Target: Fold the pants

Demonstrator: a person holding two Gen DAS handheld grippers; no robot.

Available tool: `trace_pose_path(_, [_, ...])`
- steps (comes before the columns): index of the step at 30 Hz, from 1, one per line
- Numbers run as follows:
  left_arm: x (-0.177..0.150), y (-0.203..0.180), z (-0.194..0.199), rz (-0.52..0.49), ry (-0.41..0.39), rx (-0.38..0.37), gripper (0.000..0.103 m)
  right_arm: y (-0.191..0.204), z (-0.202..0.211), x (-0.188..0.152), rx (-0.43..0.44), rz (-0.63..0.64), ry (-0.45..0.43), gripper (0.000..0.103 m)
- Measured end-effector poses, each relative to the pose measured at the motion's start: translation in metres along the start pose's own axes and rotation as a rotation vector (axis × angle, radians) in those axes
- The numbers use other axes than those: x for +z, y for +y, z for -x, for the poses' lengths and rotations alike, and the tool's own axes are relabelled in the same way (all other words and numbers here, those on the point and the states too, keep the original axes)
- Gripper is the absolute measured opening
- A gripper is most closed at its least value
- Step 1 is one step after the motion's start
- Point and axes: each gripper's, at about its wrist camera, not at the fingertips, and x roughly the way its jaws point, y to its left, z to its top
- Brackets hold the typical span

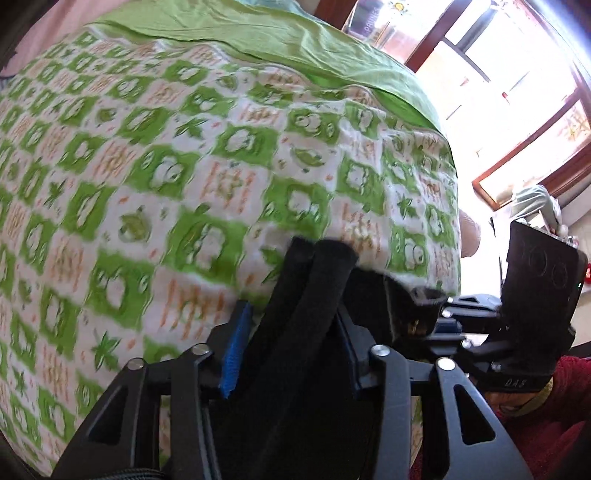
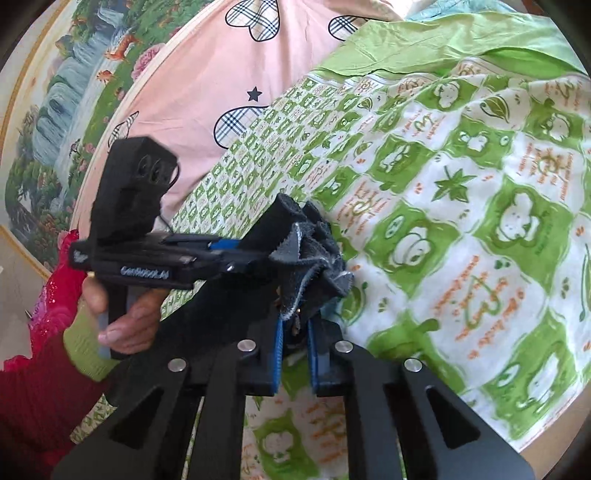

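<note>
The pants (image 1: pixel 314 332) are black with grey pinked edges, the tongs (image 2: pixel 295 354) black with blue pads (image 2: pixel 277 360), the near blanket (image 2: pixel 461 229) white with green cartoon squares and orange writing, the far sheet (image 1: pixel 258 33) plain green, and the left quilt (image 2: pixel 207 74) pink with plaid hearts.

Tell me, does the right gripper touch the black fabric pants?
Touching. The right wrist view shows the right gripper with its blue pads closed on bunched black fabric pants.

daylight poured in through the window (image 1: pixel 517 92) at upper right of the left wrist view — blown out to white glare; the bedspread (image 1: pixel 184 166) was smeared by motion blur; both views curved and darkened at the corners — fisheye distortion.
</note>
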Motion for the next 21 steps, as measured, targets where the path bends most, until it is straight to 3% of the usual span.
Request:
trace_pose_path(2, [0.006, -0.005, -0.005, -0.013, -0.002, -0.013, 0.019, -0.001, -0.001, 0.000, 0.004, 0.002, -0.004, 0.012])
trace_pose_path(5, [0.004, -0.010, -0.002, -0.024, -0.027, -0.010, 0.012, 0.000, -0.001, 0.000, 0.019, 0.007, -0.008, 0.012])
trace_pose_path(12, [-0.010, -0.014, 0.047, 0.008, -0.140, -0.018, 0.011, 0.014, 0.008, 0.003, 0.129, 0.043, -0.030, 0.012])
trace_pose_path(21, [-0.062, -0.018, 0.143, 0.053, -0.342, 0.008, 0.010, 0.079, 0.012, 0.008, 0.352, 0.180, -0.034, 0.012])
